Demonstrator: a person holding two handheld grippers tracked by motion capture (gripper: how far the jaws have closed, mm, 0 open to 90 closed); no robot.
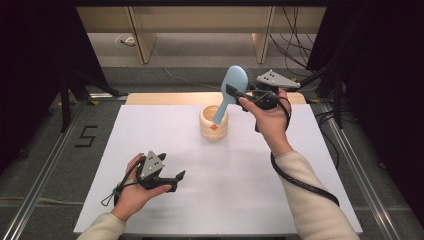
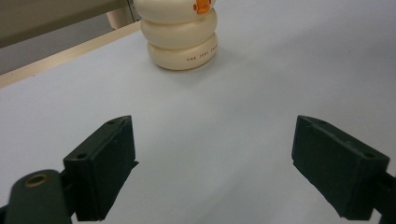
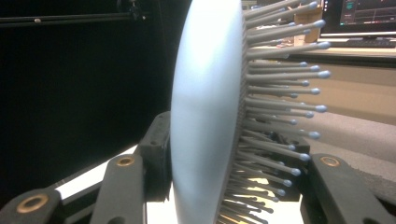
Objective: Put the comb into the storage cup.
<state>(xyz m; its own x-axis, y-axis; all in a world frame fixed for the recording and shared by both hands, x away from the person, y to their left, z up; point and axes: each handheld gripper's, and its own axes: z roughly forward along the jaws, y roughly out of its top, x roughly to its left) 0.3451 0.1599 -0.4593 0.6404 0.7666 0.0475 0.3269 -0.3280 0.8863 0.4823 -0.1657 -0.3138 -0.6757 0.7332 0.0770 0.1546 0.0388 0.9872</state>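
White table surface, person's forearms enter from the bottom. Left gripper held low over the near-left part of the table, fingers wide apart, nothing between them, aimed toward the holder. Cream ribbed holder with an orange mark stands at table centre-back, well apart from the left gripper. Light blue hairbrush is lifted above the holder, tilted, handle tip pointing down at the holder's opening, head up. Right gripper at back right, fingers clamped on the brush; bristles stick out toward the right in the right gripper view.
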